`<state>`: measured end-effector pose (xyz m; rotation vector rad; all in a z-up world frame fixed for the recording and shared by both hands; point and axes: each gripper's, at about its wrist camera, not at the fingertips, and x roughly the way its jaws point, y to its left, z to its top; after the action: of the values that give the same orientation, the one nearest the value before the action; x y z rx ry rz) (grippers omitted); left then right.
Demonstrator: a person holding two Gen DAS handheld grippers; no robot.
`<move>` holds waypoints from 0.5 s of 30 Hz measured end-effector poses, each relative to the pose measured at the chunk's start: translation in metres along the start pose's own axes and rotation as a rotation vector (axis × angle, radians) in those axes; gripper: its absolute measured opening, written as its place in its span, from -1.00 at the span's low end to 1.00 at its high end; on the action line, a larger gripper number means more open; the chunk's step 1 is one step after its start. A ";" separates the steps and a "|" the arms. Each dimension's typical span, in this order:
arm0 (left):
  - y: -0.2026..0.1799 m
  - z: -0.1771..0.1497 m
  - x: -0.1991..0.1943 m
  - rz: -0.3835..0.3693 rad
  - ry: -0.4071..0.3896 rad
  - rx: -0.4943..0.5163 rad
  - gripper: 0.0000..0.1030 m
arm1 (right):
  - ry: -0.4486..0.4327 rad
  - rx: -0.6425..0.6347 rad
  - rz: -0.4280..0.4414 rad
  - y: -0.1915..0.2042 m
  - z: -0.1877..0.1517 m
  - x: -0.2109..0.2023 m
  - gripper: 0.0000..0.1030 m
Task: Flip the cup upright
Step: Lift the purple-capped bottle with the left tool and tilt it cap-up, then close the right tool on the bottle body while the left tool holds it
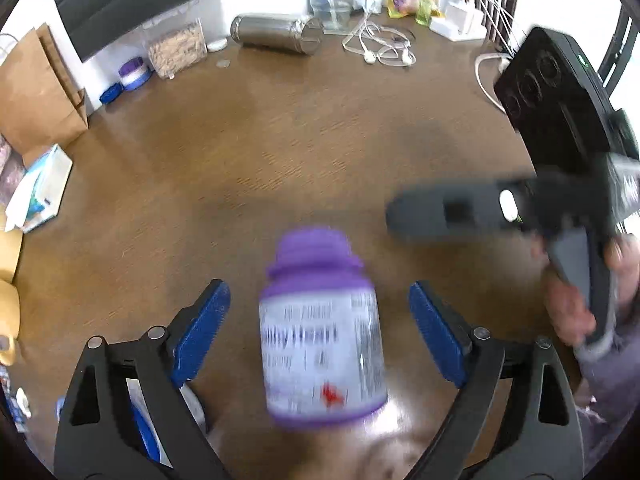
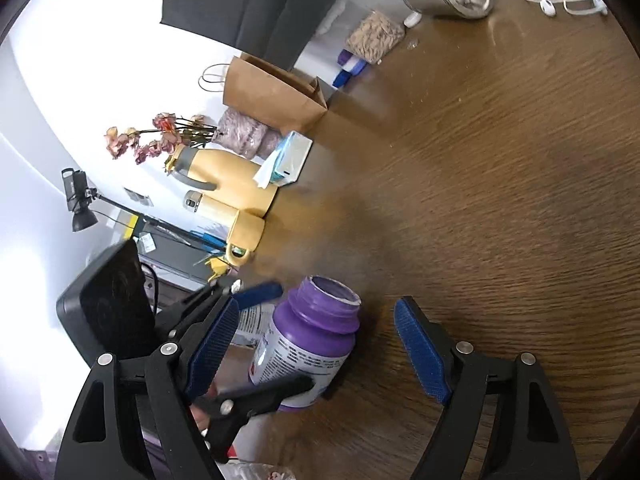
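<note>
Purple cup [image 1: 320, 332] stands mouth-up, blurred, near the bench [image 1: 280, 140] front edge, between wide-open, empty left hand-held gripper [image 1: 320, 332] pads; right hand-held gripper [image 2: 316, 344] also gapes; risk: a withdrawing pad clips and topples it.

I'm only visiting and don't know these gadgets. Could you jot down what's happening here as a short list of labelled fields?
Setting: wooden table, clutter along its far edge
Main object: purple bottle with white label, cap off, open neck up
Left gripper: open, blue pads either side of the bottle, not touching
Right gripper: open, bottle between its fingers
Person: hand holding the right tool
Also there: steel canister on its side
</note>
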<state>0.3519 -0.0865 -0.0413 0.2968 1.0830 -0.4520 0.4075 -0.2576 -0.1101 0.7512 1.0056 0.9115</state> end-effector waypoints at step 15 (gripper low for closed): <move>0.000 0.019 -0.015 0.075 -0.111 -0.059 0.16 | 0.025 -0.072 0.110 0.032 0.002 -0.003 0.64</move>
<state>0.3609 -0.0924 -0.0196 0.2560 0.9719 -0.3651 0.3994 -0.2464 -0.0806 0.7416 0.9560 1.0490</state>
